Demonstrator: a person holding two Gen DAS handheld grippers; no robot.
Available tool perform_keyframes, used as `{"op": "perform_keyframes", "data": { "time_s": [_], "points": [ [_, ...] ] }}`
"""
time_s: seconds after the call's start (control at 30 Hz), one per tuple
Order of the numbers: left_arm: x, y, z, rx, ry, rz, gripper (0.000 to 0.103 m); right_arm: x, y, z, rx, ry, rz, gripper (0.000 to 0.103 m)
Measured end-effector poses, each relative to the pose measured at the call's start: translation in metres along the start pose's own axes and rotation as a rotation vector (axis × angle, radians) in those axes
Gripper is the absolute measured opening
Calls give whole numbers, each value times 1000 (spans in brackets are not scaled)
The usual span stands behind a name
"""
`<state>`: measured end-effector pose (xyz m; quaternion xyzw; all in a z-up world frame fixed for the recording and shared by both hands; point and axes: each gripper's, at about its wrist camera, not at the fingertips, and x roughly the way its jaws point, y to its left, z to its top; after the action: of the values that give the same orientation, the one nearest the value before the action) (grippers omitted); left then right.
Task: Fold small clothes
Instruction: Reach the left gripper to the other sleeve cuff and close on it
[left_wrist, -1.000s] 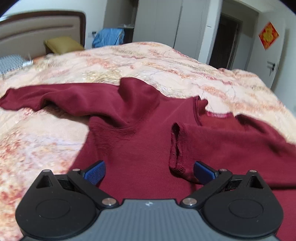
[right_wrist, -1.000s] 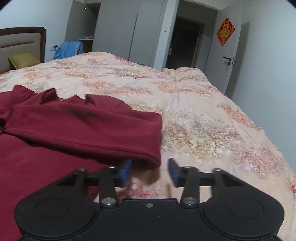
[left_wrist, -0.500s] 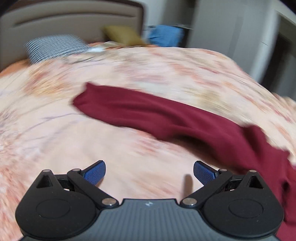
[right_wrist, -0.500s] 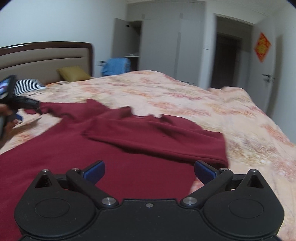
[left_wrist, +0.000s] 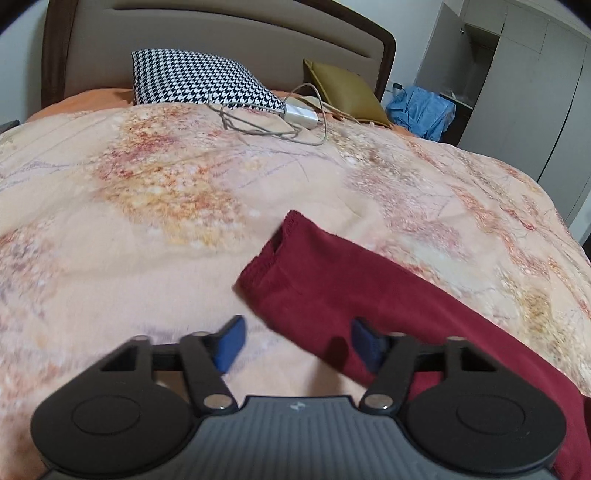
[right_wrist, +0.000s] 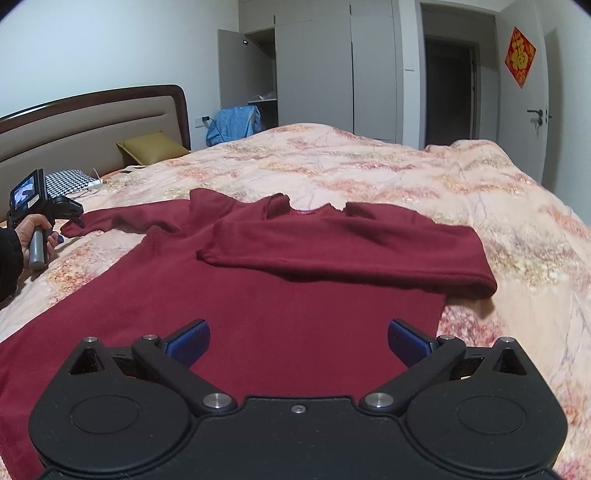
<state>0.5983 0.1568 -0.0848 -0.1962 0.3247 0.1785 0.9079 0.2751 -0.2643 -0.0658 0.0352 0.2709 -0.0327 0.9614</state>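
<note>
Maroon cuff (left_wrist: 275, 271) between left gripper's (left_wrist: 297, 345) spread fingers — shallow bite could slip; right gripper (right_wrist: 297, 341) spread, empty.

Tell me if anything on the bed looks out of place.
A white charger with its tangled cable lies loose on the quilt by the checked pillow. It has nothing to do with folding the sweater.

Both hand-held grippers (left_wrist: 297, 345) (right_wrist: 298, 341) agape, empty
</note>
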Motion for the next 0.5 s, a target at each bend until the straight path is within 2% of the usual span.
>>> {"op": "perform_keyframes", "data": {
  "time_s": [0.1, 0.17, 0.23, 0.27, 0.37, 0.5],
  "points": [
    [5, -1, 1, -7, 2, 1, 62, 3, 1, -2, 0, 7, -1, 102],
    [7, -1, 4, -12, -5, 11, 54, 5, 2, -2, -5, 11, -3, 102],
    [10, -1, 7, -6, 0, 44, 15, 6, 2, -2, -3, 10, -3, 102],
    [10, 0, 8, -9, 1, 53, 8, 6, 2, -2, -1, 9, -1, 102],
    [2, 7, 10, -29, -40, 10, 3, 7, 3, -2, 0, 8, 4, 102],
    [-20, 0, 16, 15, -137, -31, 2, 6, 6, 0, 0, -1, 16, 102]
  ]
}}
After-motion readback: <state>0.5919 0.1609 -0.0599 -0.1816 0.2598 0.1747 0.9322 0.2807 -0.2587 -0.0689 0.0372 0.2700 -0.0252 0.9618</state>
